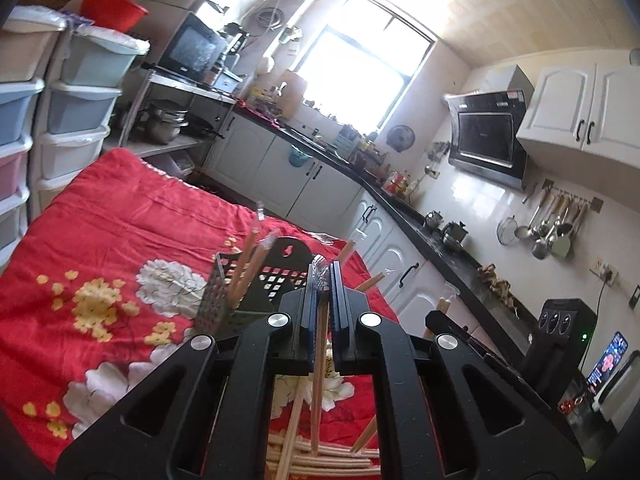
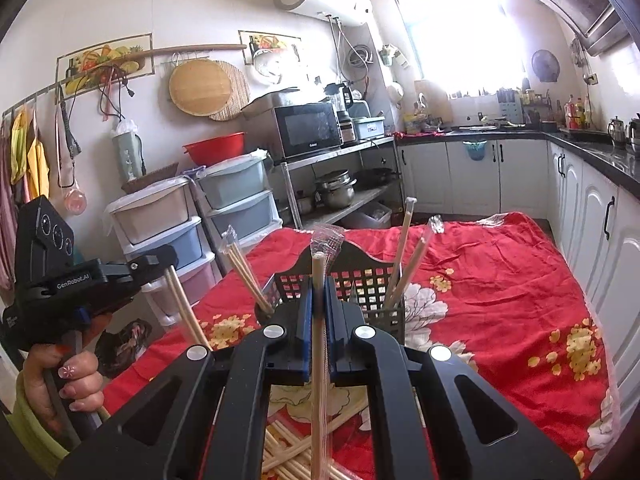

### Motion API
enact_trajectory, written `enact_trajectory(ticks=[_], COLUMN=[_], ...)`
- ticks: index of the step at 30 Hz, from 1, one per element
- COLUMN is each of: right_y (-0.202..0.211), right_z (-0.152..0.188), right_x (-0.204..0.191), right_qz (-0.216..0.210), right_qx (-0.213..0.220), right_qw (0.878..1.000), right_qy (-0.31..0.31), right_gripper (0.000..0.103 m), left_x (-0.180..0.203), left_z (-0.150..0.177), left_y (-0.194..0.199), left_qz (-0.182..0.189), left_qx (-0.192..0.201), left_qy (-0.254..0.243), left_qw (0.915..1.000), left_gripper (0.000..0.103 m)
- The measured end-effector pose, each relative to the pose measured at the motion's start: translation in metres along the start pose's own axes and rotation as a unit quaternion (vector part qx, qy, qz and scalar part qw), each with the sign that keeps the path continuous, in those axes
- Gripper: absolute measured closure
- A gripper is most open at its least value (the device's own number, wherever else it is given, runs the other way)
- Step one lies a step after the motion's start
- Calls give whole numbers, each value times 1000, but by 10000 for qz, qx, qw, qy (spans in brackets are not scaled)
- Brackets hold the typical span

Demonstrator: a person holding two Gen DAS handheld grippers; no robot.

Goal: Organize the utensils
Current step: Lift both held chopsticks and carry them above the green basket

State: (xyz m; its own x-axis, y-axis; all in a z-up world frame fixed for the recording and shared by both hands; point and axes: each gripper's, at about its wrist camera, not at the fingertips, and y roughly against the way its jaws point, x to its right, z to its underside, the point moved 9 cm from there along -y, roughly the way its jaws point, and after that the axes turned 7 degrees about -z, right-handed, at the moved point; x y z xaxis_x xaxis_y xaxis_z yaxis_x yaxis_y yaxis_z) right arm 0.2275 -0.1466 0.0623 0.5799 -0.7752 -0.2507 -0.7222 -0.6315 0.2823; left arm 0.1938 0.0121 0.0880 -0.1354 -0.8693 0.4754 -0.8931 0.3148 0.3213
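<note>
Tools clamp wrapped chopsticks.

Two close wrist views, both over the black holder.

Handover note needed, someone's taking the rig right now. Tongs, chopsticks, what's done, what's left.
Left tongs: shut on a wrapped chopstick pair, held upright near the black basket.
Right tongs: shut on another wrapped pair, upright just in front of the basket.
Done: several wrapped pairs already stand in the basket's two end compartments, leaning outward.
Left: drop both held pairs into the basket, then clear the loose pile lying on the red floral cloth below the tongs.
</note>
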Motion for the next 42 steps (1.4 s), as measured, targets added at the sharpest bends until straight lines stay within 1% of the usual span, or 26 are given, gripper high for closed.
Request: enact_trajectory(ticks=[9,23,29,35,42], right_y=[-4,-17,-21,-26,-31], right_z=[-19,-55,-73,-87,-103], right_x=[1,3,1,-3,-6], right_qz=[54,173,177,161,123], right_qx=[265,645,813,981,1197], right_qw=[9996,9974,9960,9942,9915], right_qy=[107,253,334,419,500], right_gripper=[97,97,97,97,97], left_x=[20,39,40,36,27], left_z=[-16,-61,-80,-95,-108], left_y=[-17,-18,-17,-17,-19], left_qz=[36,-95,-191,-307,-528], left_qx=[97,631,839,999,1210], left_qy=[-277,-598,-672,-638,-657], left_qw=[9996,9962,9940,9925,9891], left_gripper=[100,100,100,100,100])
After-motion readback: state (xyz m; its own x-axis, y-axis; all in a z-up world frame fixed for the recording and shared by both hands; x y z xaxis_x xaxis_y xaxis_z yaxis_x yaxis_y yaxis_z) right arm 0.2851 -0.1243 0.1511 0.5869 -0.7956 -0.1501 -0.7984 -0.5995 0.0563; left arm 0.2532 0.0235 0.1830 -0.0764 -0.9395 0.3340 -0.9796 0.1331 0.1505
